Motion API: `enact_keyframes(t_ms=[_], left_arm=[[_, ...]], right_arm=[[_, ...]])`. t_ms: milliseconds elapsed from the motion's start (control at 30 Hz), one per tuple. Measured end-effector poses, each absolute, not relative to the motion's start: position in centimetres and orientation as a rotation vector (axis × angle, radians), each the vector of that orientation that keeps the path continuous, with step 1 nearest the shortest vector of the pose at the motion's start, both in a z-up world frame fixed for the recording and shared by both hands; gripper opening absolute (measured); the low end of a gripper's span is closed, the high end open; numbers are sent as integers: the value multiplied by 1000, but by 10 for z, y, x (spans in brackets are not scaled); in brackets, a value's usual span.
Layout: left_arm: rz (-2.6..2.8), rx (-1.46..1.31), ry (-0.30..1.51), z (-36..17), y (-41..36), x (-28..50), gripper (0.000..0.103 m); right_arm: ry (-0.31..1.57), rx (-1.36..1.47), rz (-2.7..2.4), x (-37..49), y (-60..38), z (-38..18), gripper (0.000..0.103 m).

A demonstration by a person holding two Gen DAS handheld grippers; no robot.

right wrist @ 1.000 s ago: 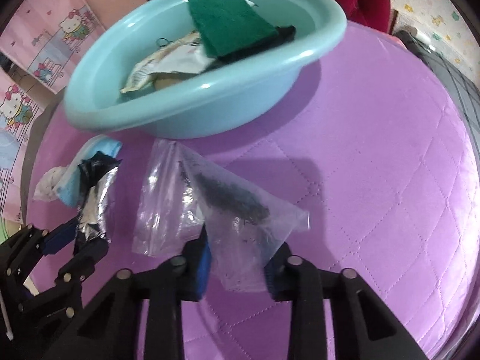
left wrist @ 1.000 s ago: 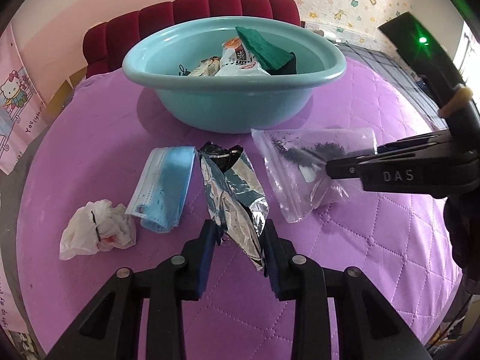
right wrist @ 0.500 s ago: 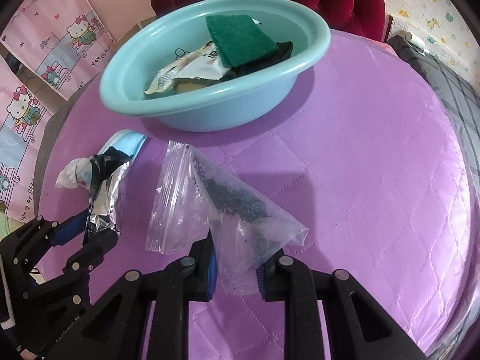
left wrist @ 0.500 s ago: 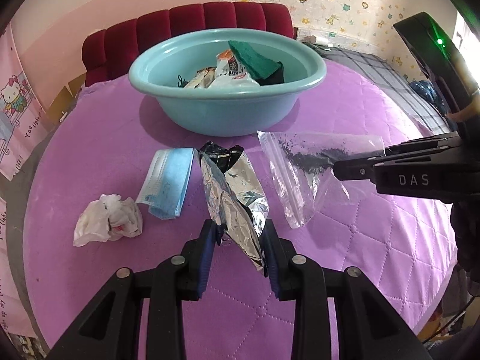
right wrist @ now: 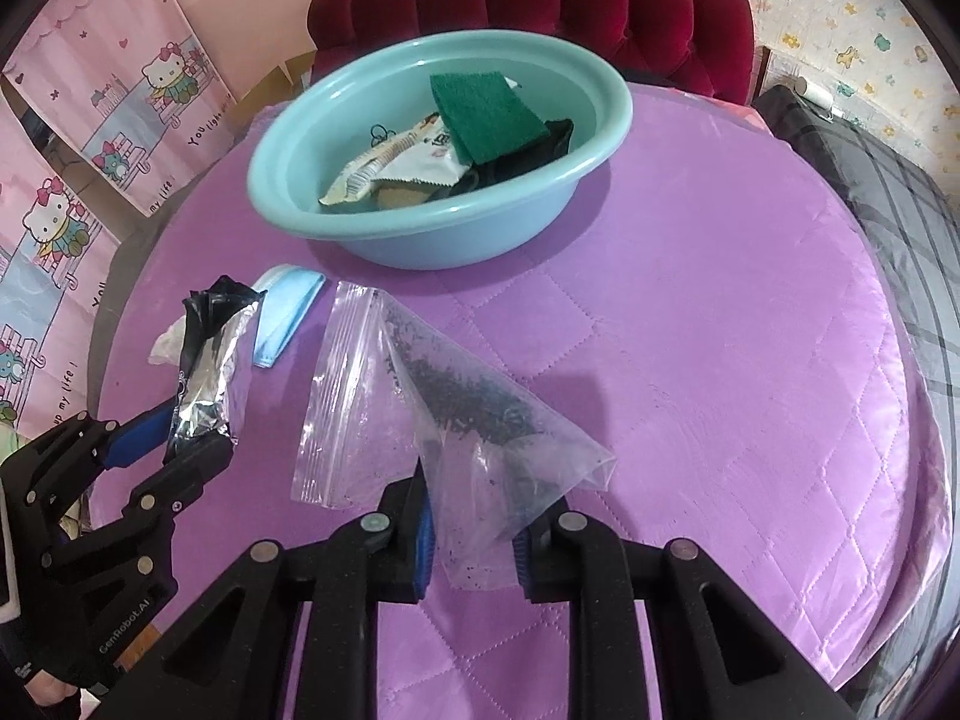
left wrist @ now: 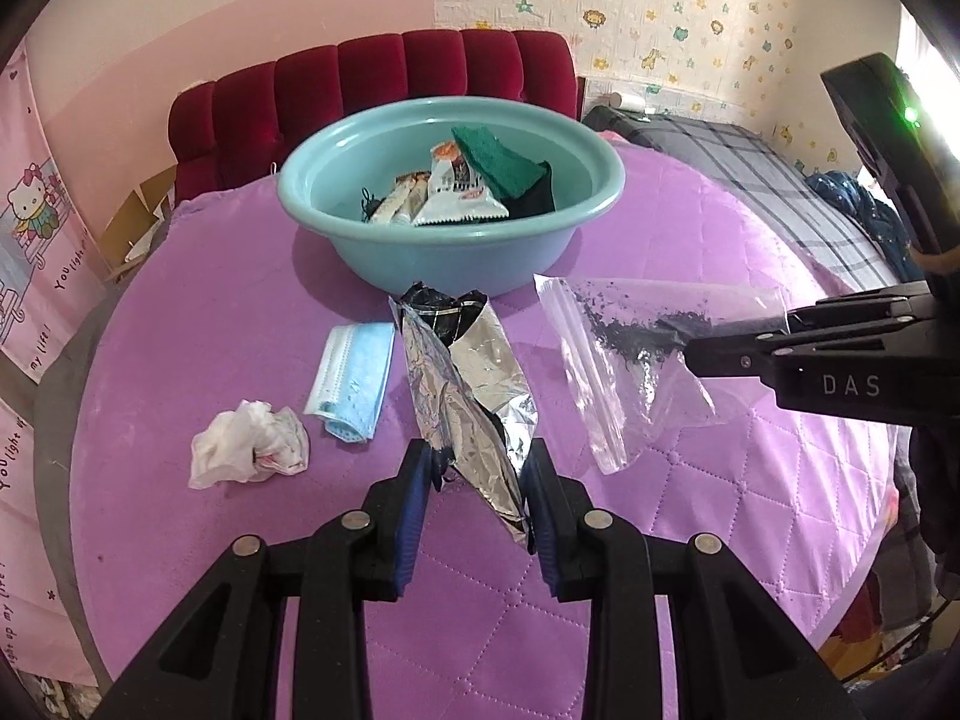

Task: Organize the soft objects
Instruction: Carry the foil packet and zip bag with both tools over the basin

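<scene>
Broadly, the purple quilted bench fills both views, and ahead of both pairs of jaws, well beyond them, stands the teal basin, already loaded with a green scouring pad, snack packets and something dark beneath; by that showing the sorting looks partly done. Four soft things remain outside the basin. Two are in hand and lifted off the bench: the left gripper is clenched on the lower end of a crumpled foil wrapper, whose long axis runs straight away from the jaws toward the basin, its torn black mouth pointing at the basin wall. The right gripper has just been closing and now pinches one corner of a clear zip bag holding dark crumbs; the bag fans out ahead of the jaws, its long axis slanting forward and to the left, zip strip farthest from the pads. Two lie untouched on the bench, to the left of the left jaws: a blue face mask, long axis pointing roughly toward the basin, and, further left, a crumpled white tissue. What is left, I judge, is carrying both held items over the rim, then fetching the mask and tissue.
</scene>
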State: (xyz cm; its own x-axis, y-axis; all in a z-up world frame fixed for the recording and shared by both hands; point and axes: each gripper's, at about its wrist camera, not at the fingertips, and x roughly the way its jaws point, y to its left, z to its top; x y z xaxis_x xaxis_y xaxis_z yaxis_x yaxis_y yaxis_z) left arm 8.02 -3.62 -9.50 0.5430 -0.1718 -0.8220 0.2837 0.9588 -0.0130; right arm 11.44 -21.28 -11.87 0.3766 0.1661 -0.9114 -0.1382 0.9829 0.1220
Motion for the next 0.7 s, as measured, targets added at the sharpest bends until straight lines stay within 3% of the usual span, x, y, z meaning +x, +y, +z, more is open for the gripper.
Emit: enact_keyframes(t_ms=[700], left_arm=[[-300, 97, 900, -40, -28, 75, 35]], right_arm=[[1080, 11, 212, 102, -212, -49, 22]])
